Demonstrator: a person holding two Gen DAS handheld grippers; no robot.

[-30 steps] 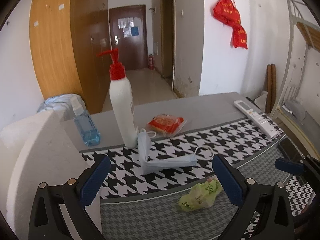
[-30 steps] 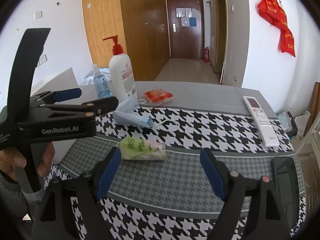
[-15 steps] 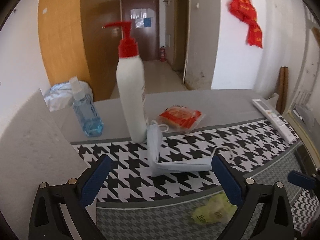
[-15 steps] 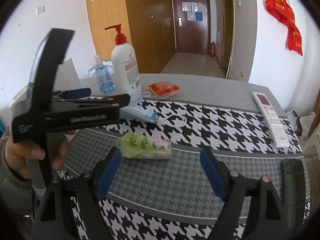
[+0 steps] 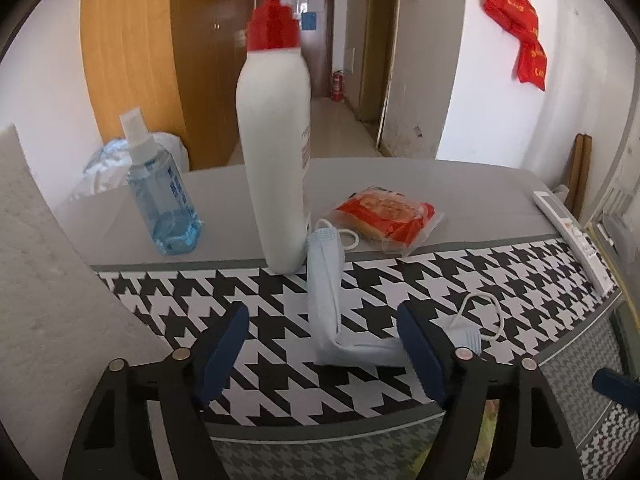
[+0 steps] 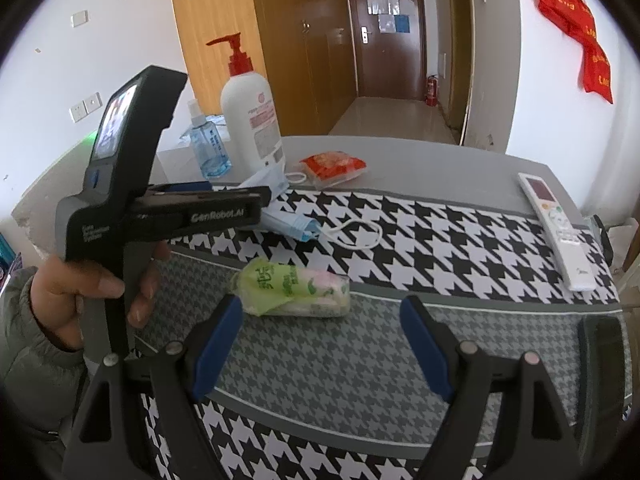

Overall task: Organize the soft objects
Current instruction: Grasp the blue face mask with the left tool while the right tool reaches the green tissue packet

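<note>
A light blue face mask [image 5: 326,304] lies folded on the houndstooth mat [image 5: 500,276], one end leaning against the pump bottle. My left gripper [image 5: 324,344] hovers just over it. Its jaws are closing, the mask sits between the blue pads [image 5: 226,344], and the pads do not touch it. The right wrist view shows that left gripper [image 6: 236,194] from the side, above the mask [image 6: 288,222]. My right gripper [image 6: 320,344] stands open, just short of a green tissue pack [image 6: 292,288], with nothing between its fingers. A red snack packet [image 5: 388,212] lies behind the mask.
A white pump bottle [image 5: 276,152] and a blue spray bottle [image 5: 164,196] stand at the back left. A white foam box [image 5: 52,280] fills the left side. A remote control [image 6: 556,228] and a dark phone [image 6: 604,360] lie at the right. A hand [image 6: 76,292] holds the left gripper.
The left gripper has come forward and down onto the mask, and its jaws have narrowed around it. The right gripper has edged slightly closer to the green pack and stays equally wide.
</note>
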